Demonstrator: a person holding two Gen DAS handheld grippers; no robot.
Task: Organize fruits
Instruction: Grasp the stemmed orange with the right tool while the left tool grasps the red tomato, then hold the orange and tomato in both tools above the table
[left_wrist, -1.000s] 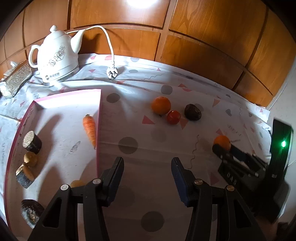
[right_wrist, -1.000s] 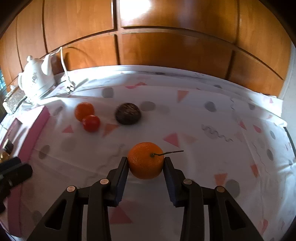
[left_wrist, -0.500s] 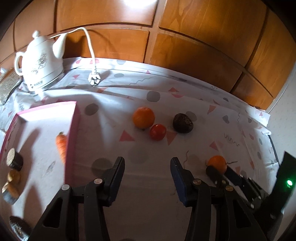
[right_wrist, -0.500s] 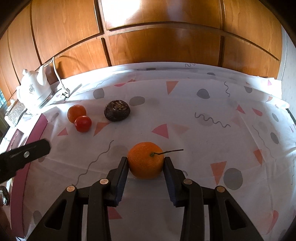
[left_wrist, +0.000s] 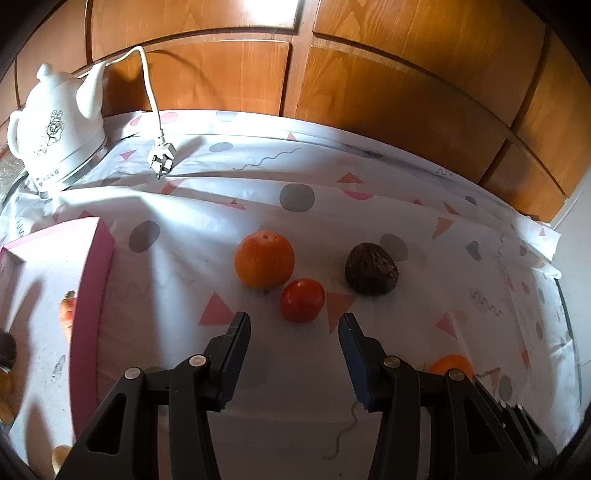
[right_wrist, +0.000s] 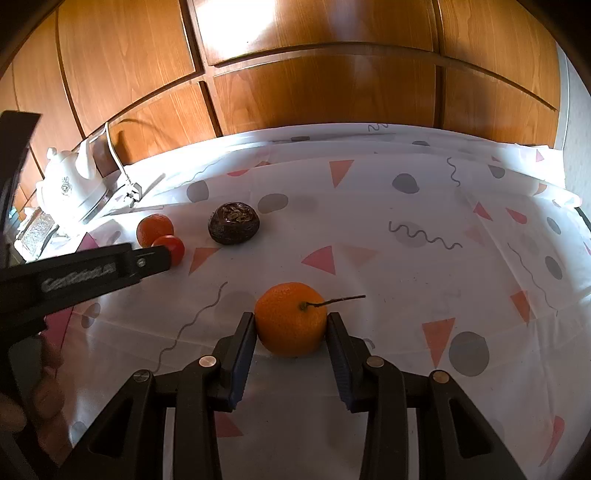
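My left gripper is open and empty, just short of a red tomato on the patterned cloth. An orange lies behind the tomato and a dark brown wrinkled fruit to its right. My right gripper is shut on a stemmed orange, which also shows in the left wrist view. In the right wrist view the left gripper reaches in from the left, covering part of the tomato, with the orange and dark fruit beyond.
A pink-rimmed tray at the left holds a carrot and other pieces at the frame edge. A white kettle with a loose plug stands at the back left. Wooden panels back the table.
My left gripper has moved right and forward from the tray toward the tomato, still open. My right gripper keeps hold of the stemmed orange and has turned slightly right.
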